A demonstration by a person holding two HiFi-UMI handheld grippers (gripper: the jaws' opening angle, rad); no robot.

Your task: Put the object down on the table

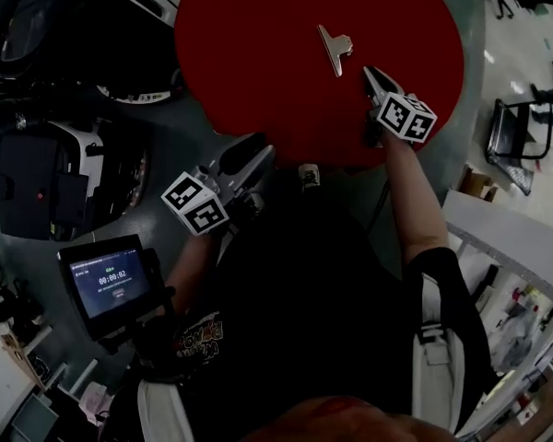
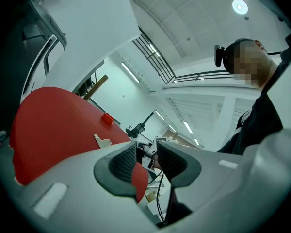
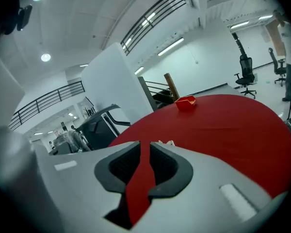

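Metal clip (image 1: 335, 48) lies flat on the red round table (image 1: 249, 63), already set down, at about 11 o'clock from the right claw (image 1: 370, 72) and just beyond its tips.

Right claw: released, pads slightly apart, only red tabletop showing between them. Left claw (image 2: 145, 154): also slack and empty, held off the table edge at 7 o'clock of the clip.

Handling guess: the clip is light, stiff and slick (sprung steel, likely). It would skid on the cloth if nudged. Best taken across its flat handles.

Around: small red box (image 3: 185, 102) at the table's far side, 12 o'clock, well apart. A lit screen (image 1: 111, 282) stands off the table. Nothing crowds the clip.
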